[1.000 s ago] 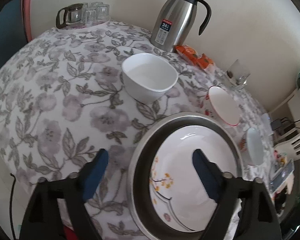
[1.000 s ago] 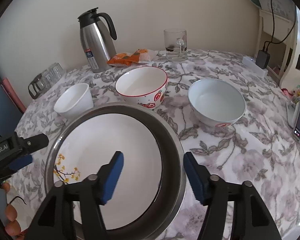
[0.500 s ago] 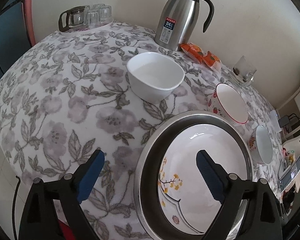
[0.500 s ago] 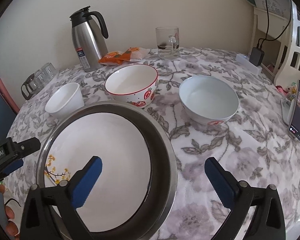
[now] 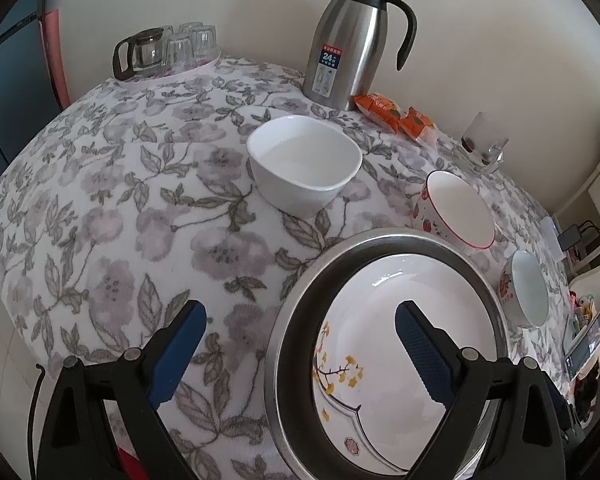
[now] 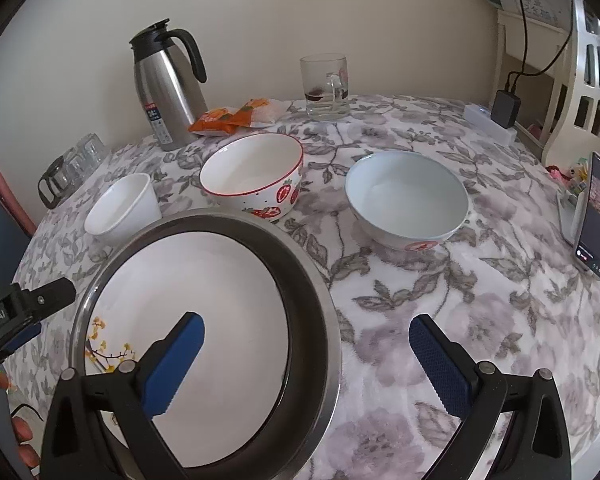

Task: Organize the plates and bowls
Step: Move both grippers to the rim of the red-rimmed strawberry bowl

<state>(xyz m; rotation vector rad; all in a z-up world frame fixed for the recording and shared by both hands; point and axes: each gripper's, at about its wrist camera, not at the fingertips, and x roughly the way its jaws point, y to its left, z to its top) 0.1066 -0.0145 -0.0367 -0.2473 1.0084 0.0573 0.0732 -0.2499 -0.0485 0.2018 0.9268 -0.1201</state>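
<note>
We locate the plate (image 6: 188, 292) at lower left of the right wrist view, seated inside the steel pan (image 6: 320, 320), which rests on the bench (image 6: 440, 320). Three bowls stand apart above it: the white bowl (image 6: 120, 212) at left, the strawberry bowl (image 6: 256, 176) at centre just past the pan rim, and the pale bowl (image 6: 406, 196) at right.

The right tool (image 6: 306, 360) is spread wide and holds nothing; its left pad sits over the plate, its right pad over bare cloth, so the pan rim lies between the jaws. The left tool (image 5: 300, 354) is likewise wide and empty, straddling the pan's left rim in the left wrist view.

Hazards we judge from here:
- Glazed bowl walls are smooth and curved; a shallow pinch on a rim may slip and drop the bowl.
- The strawberry bowl sits close to the pan; a careless approach may knock one against the other.
- Stacking in the wrong size order may leave a tilted, unstable nest.
- The flask (image 6: 168, 92), mug (image 6: 326, 86) and phone (image 6: 596, 216) stand upright around the edges; a wide swing may topple them.
- The soft cloth may drag under a sliding bowl.
</note>
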